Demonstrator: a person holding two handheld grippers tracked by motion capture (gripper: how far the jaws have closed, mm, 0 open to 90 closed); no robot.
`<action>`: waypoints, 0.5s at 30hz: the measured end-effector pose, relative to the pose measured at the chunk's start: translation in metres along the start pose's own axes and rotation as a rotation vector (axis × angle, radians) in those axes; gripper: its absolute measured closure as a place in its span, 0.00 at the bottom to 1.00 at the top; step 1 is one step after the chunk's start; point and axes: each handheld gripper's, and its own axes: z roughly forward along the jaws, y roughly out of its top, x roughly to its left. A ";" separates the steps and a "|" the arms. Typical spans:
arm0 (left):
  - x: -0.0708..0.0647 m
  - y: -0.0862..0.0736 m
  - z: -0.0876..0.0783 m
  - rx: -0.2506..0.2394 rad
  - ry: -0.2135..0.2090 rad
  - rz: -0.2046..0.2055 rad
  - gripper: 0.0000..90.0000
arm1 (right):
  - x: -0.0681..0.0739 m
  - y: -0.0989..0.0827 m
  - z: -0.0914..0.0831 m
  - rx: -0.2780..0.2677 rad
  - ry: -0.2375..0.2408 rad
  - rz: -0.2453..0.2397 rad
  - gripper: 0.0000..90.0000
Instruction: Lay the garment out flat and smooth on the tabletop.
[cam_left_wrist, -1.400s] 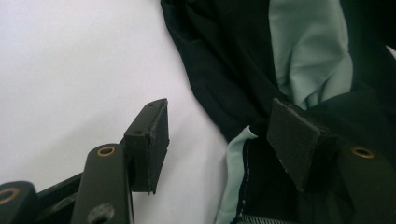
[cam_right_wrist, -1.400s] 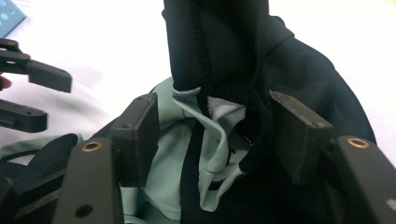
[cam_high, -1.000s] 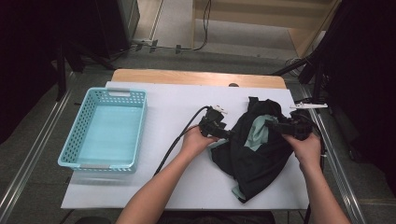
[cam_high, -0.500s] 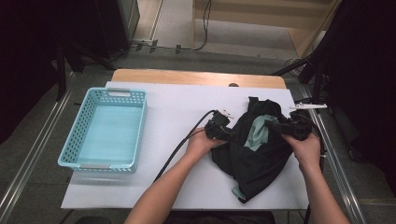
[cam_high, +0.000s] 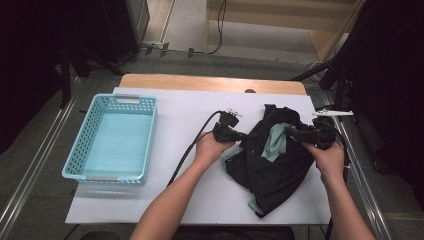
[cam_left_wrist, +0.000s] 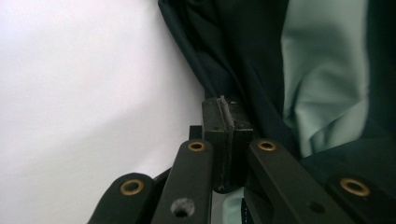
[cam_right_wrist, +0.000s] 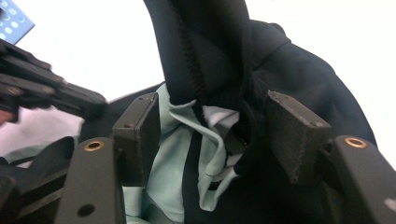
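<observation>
Garment: a black garment (cam_high: 272, 170) with a pale green lining lies crumpled on the right half of the white table (cam_high: 190, 195), between the 2 hands.
Garment shape: which part is collar, sleeve or hem is hard to make out; folds cover most of the lining.
Left gripper: the left gripper (cam_high: 245, 136) sits at the garment's left edge; its jaws have just been closing.
Left jaws: in the left gripper view the 2 pads (cam_left_wrist: 227, 140) stand pressed together, with only a thin seam between them.
Left grip: black cloth hangs right behind and beside the pads, but no fabric can be made out in the seam, so a pinch on the cloth cannot be confirmed.
Right gripper: the right gripper (cam_high: 292, 132) reaches in from the garment's right side, held in the right hand (cam_high: 327, 159).
Right jaws: in the right gripper view the pads stand apart, with a bunched black fold and green lining (cam_right_wrist: 182, 154) in the gap.
Right contact: the fold hides the inner faces of the pads, so whether they press on it is not clear.
Other gripper: the left gripper's dark jaws show blurred at the left edge of the right gripper view.
Basket: a light blue basket (cam_high: 80, 165) stands at the table's left, well apart from the garment.
Cut off: both forearms leave the high view at its bottom edge.
</observation>
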 end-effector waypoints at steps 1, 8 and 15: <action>0.002 0.002 -0.010 -0.021 -0.003 -0.006 1.00 | 0.001 0.000 0.000 0.002 0.000 -0.002 0.40; 0.001 0.000 -0.036 -0.053 -0.003 0.005 1.00 | 0.004 0.002 0.002 0.003 0.006 -0.013 0.40; 0.001 -0.006 -0.056 -0.068 0.000 0.006 1.00 | 0.010 0.005 0.006 0.000 0.026 -0.027 0.40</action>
